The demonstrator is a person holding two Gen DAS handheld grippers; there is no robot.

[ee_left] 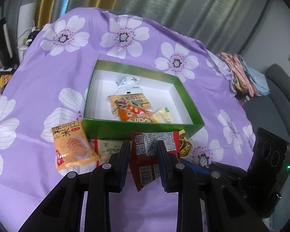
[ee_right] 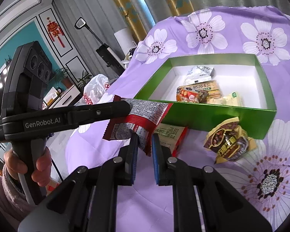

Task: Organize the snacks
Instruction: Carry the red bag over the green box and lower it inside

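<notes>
A green box [ee_left: 137, 128] with a white inside stands on the purple flowered cloth and holds several snack packets [ee_left: 132, 106]. My left gripper [ee_left: 144, 145] is shut on a red snack packet [ee_left: 145, 160], held just above the cloth in front of the box. In the right wrist view the same red packet [ee_right: 143, 114] hangs from the left gripper's fingers [ee_right: 123, 106]. My right gripper [ee_right: 145, 137] is open, its jaws on either side of the packet's lower corner. A brown and gold packet [ee_right: 229, 141] lies by the box [ee_right: 212, 116].
An orange rice-cracker packet [ee_left: 73, 147] and a cream packet with red edges [ee_left: 108, 147] lie in front of the box. A white plastic bag [ee_right: 95, 91] sits at the table's left edge. Folded clothes [ee_left: 241, 75] lie at the right. A grey sofa stands beyond.
</notes>
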